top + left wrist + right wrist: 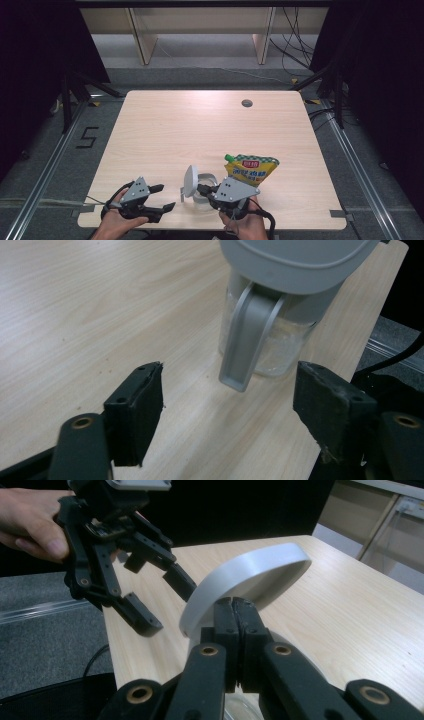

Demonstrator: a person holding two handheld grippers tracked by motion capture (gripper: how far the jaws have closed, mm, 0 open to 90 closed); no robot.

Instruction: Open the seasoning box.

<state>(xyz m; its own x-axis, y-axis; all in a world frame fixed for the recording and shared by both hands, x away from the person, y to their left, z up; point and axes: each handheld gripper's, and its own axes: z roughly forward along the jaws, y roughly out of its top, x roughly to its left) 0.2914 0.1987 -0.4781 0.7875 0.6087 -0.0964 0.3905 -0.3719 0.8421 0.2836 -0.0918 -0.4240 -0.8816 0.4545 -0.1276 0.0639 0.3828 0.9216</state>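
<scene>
**Glass jar with its lid up: tip-over risk near the table edge**

Glass walls, grey hinged lid: the small jar (204, 192) sits low and centre in the high view, close to the near edge of the table (200, 125). Its lid (190, 182) stands open on edge, and a grey clasp (246, 342) hangs down the jar's side in the left gripper view.

I have the right gripper (204, 189) at the jar's rim with jaws pressed together; in the right gripper view they look pinched just under the lid, though I cannot tell exactly what part they grip. The left gripper (166, 197) sits at lower left, jaws spread wide with nothing between them, aimed at the clasp.

My worries: any sideways pull from the right gripper could tilt the light jar or drag it toward the near edge, since nothing else steadies it. If I bring the left in carelessly, a jaw could knock the clasp or the lid. The yellow sauce pouch (251, 170) lies just right of the jar, behind my right gripper; a swing could shove it.
</scene>
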